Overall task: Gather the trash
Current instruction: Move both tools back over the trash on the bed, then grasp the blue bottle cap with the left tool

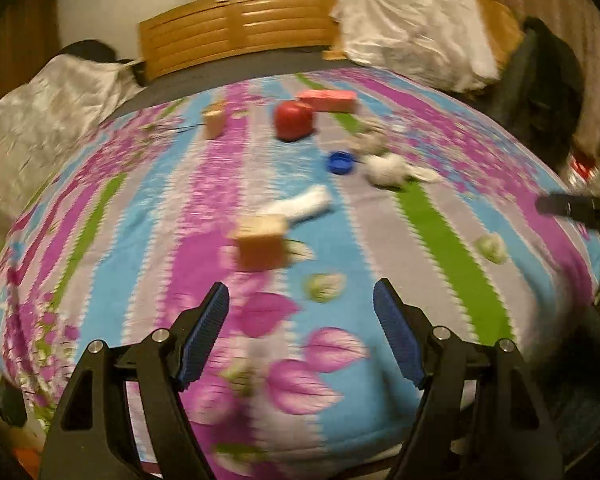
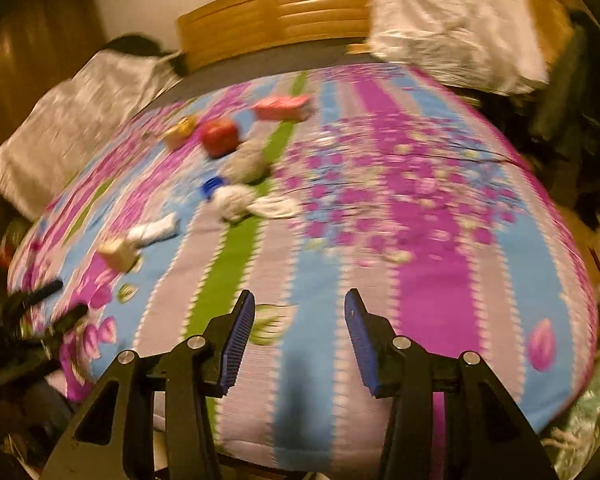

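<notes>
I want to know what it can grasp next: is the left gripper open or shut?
Open. The left gripper shows its two blue pads wide apart, with only the bedspread visible between them.

The left gripper is seen angled downward, its blue-padded jaws set wide apart with nothing between them. The right gripper is likewise tilted downward, its jaws parted more narrowly and empty. In the right wrist view, the left gripper's black fingers are seen at nine o'clock.
</notes>
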The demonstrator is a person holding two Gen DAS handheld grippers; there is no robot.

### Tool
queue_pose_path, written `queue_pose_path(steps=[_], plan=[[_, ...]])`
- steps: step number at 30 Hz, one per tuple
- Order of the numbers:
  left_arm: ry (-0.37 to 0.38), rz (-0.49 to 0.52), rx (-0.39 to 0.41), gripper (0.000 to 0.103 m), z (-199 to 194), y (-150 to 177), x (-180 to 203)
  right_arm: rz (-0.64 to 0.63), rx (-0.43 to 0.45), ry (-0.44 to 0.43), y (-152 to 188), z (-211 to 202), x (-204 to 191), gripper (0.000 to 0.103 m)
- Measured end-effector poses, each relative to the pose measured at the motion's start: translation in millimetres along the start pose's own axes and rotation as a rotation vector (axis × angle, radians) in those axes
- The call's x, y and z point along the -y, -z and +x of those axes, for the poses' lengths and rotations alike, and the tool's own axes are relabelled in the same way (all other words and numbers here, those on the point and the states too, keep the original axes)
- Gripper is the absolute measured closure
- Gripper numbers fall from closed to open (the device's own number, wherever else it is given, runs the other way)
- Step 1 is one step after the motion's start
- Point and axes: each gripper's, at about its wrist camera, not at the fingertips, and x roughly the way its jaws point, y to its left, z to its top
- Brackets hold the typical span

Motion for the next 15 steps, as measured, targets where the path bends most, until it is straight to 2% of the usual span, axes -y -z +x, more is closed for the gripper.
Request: queue_pose_path(steps=[3,6,8,12,14,15], plan=[[-0.013,-0.032,0.001,0.032,2,-10,-25,-0.05,-0.011,-0.027,-4,10,-17,0.052],[0.037,-0.007,0.01,0.032,9,-35,-43,-0.072,-0.021,-0.027,-9,18,-25,0.049],[0.078,0.042,0.027,0.032,18,-59,-46,-0.063,-0.021,-0.032,-12,21,-24,0.049],[0.245,0.179,0.02,0.032,52,-116,-33,-0.042,-0.022,-0.019,-14,21,-18,0.048],[0.305,0.278,-0.008,0.032,77,-135,-19,-0.021,-0.031,-0.013,-13,22,-12,0.047],[0.341,0.338,-0.046,0.033,97,-144,-11,-0.015,-0.034,-0.012,-12,23,-10,0.047]])
